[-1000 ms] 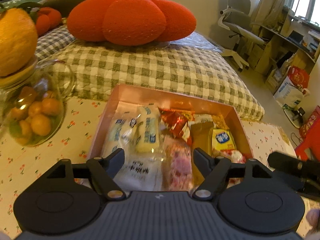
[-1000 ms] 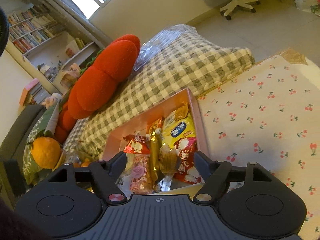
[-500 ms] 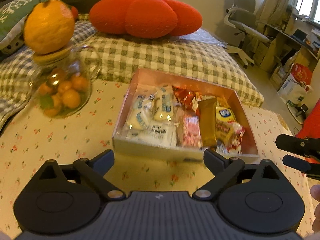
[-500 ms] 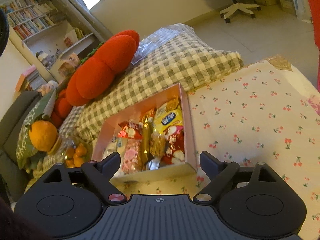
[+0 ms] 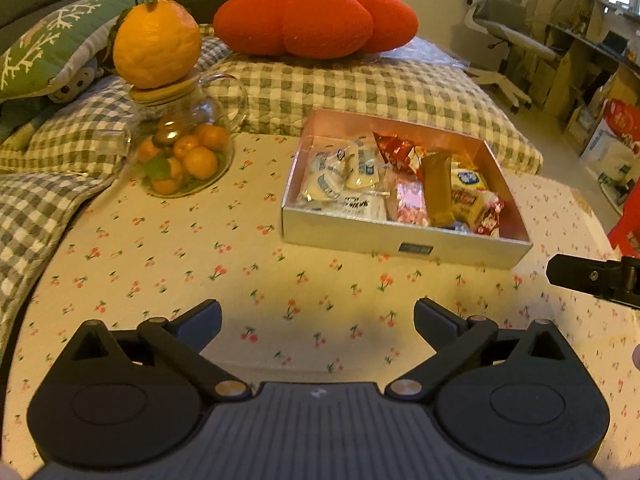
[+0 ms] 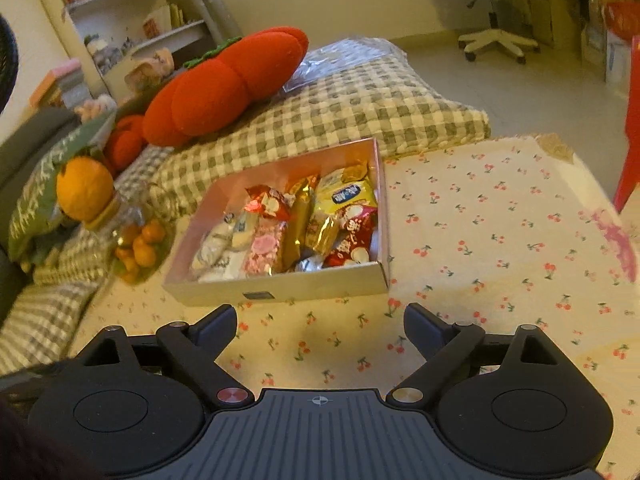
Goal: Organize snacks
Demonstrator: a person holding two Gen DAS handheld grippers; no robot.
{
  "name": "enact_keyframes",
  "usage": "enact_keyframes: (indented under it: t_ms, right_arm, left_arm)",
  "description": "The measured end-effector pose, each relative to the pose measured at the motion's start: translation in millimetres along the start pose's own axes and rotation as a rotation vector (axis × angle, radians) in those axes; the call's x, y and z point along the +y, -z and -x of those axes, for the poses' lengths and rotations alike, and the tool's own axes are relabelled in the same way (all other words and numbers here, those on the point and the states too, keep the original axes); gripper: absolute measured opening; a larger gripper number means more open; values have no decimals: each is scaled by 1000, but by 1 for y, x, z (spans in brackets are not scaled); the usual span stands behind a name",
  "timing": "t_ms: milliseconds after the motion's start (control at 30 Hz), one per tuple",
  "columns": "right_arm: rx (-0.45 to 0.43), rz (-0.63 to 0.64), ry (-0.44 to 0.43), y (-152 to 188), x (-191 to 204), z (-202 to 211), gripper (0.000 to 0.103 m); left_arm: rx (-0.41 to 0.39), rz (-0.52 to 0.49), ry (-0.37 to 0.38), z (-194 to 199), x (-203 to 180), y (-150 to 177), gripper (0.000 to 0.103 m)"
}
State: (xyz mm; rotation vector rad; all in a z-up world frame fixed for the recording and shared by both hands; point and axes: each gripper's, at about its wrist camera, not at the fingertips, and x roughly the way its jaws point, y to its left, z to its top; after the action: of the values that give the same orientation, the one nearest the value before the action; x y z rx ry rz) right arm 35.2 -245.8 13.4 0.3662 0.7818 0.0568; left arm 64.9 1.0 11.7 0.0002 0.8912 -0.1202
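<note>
A shallow silver box (image 5: 404,242) (image 6: 280,286) with a pink inside stands on the cherry-print cloth and holds several wrapped snacks: white packets (image 5: 340,172) at its left, a pink one (image 6: 266,248), a gold bar (image 5: 436,188) and yellow and red packs (image 6: 348,196) at its right. My left gripper (image 5: 318,316) hangs over the cloth in front of the box, jaws still opening, nothing between them. My right gripper (image 6: 318,318) is also short of the box, jaws opening and empty. One of its fingers (image 5: 588,274) shows at the right edge of the left wrist view.
A glass jar of small oranges (image 5: 182,156) (image 6: 138,246) with a big orange (image 5: 156,44) on its lid stands left of the box. Behind are a checked quilt (image 5: 352,88), a red pumpkin cushion (image 5: 316,18) and an office chair (image 5: 504,28).
Both grippers have drawn back from over the box, which now lies whole and farther off in both views. Their jaws have spread wider. The right view has levelled out.
</note>
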Motion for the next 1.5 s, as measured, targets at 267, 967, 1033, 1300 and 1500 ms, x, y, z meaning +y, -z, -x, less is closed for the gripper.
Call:
enact_keyframes:
  t_ms: [267,967,1033,1300,1500]
  right_arm:
    - [-23,81,87,5,18,11,96]
    - [4,200,123,15,47,1,98]
    - [2,201,123,15,47,1,98]
    - [5,205,117,15,48,1,98]
    - [6,202,118,15,48,1,98]
  left_arm:
    - [-22,-9,-70,20,0,4,103]
    - [-57,-36,-122,31,-4,5,103]
    - [-60,-37,-121,31,-5,5,103]
    - [-56,-42,-121,31,-6,5,103]
    - [-56,-42,-119,31,-6,5,103]
